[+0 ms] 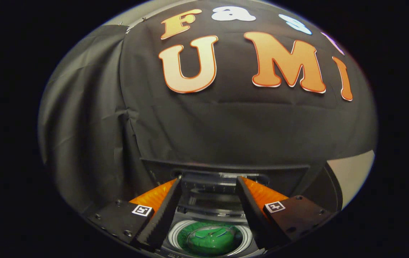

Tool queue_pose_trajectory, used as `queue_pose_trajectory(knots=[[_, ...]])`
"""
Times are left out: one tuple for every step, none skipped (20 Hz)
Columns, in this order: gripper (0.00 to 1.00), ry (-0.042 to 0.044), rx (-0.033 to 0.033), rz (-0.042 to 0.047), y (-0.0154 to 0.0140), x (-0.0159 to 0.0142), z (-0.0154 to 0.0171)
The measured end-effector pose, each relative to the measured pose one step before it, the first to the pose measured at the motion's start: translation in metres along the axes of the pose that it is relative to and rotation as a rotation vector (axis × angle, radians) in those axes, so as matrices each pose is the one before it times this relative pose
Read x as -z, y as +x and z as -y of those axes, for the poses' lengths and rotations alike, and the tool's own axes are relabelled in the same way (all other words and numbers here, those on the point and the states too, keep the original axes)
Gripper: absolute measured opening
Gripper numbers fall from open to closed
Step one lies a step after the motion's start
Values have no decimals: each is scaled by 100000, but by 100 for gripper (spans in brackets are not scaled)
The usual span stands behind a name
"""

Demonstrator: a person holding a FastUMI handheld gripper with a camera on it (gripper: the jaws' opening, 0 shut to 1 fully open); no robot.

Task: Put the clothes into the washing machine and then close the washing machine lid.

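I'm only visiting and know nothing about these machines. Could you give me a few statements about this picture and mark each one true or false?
1. The tongs are open with nothing held between them. True.
2. The washing machine lid is closed flat. False: it stands raised behind the opening, and the drum is visible.
3. Something green lies inside the drum. True.
4. The tongs are squeezing the green cloth. False: the cloth lies down in the drum, apart from the fingers.
5. Black cloth hangs behind the machine. True.
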State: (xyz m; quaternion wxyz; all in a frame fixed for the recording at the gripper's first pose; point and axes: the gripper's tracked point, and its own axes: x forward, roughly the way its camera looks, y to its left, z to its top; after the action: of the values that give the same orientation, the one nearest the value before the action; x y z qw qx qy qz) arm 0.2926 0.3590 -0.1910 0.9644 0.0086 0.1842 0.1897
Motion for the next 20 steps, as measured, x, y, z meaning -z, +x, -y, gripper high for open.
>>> queue_pose_trajectory(knots=[[98, 318, 74, 1782, 449, -967, 16], [98, 205, 486, 1400, 518, -857, 363], [98, 221, 460, 1279, 579, -547, 305], [98, 347, 582, 1100, 643, -511, 374], [98, 6, 1222, 1016, 649, -304, 434], [98, -137, 829, 17, 774, -94, 411], [98, 266, 1320, -1258, 717, 189, 382], [98, 1043, 360, -1891, 791, 326, 271], [98, 732, 640, -1926, 865, 444, 212], [98, 138, 1457, -2405, 681, 530, 436], [98, -88, 658, -3421, 306, 807, 197], [98, 1500, -367, 10, -258, 7, -69], [99, 934, 412, 1153, 4, -56, -120], [99, -1057, 206, -958, -401, 308, -33], [100, -51, 649, -204, 167, 15, -100], [99, -495, 738, -1656, -261, 305, -13], [100, 66, 781, -671, -523, 136, 17], [99, 174, 369, -651, -551, 193, 37], [99, 806, 249, -93, -471, 268, -107], [100, 182, 50, -150, -580, 212, -179]])
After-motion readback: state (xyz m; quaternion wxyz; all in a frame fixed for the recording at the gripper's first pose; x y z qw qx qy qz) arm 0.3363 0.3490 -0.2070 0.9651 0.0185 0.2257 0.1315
